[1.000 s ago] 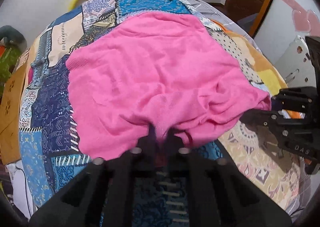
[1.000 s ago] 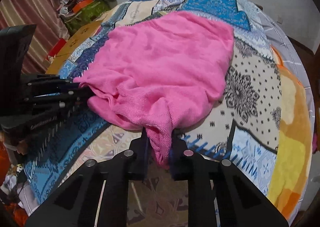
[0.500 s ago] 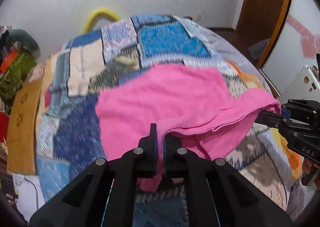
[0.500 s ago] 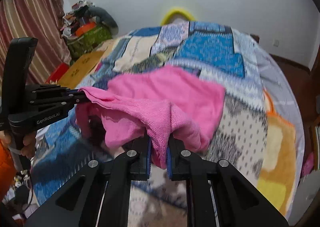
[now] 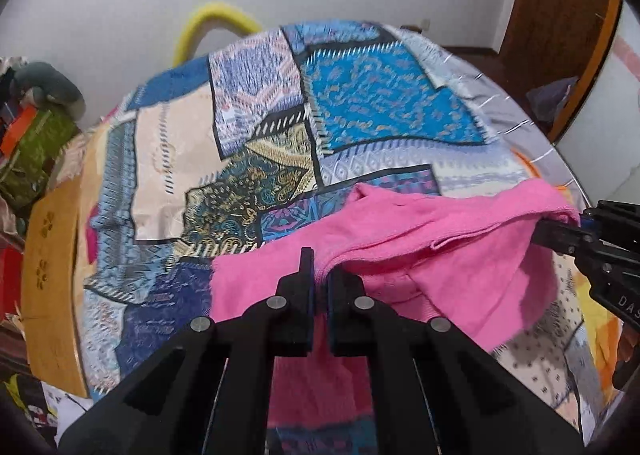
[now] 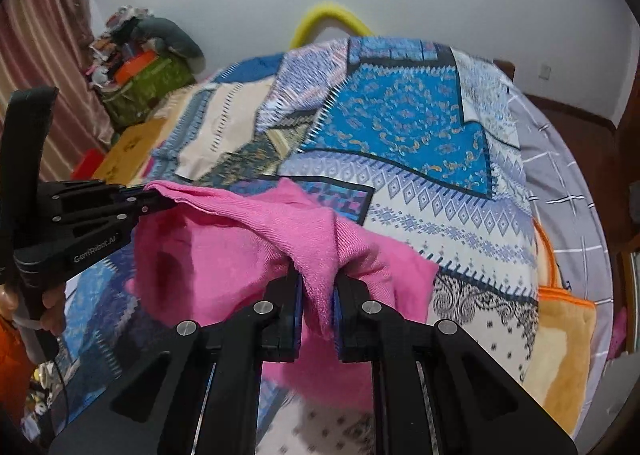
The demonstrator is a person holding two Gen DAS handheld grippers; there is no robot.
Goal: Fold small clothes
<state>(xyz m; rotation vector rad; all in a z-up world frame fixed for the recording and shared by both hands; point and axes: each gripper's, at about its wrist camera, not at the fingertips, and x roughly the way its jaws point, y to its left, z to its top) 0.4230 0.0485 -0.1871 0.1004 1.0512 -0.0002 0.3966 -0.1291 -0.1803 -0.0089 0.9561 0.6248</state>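
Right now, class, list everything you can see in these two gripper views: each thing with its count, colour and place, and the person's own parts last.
Pink garment: one, pink knit, lifted over the bed's near part, stretched between both grippers.
Patchwork bedspread: one, blue, cream and white patches, covering the bed.
Orange blanket: one, orange and yellow, at the bed's right edge.
Yellow arch: one, yellow, behind the bed's far end by the wall.
Green bag: one, green, in the cluttered pile left of the bed.
Wooden door: one, brown, far right.
Left gripper: one, black, clamped on the garment.
Right gripper: one, black, clamped on the garment.
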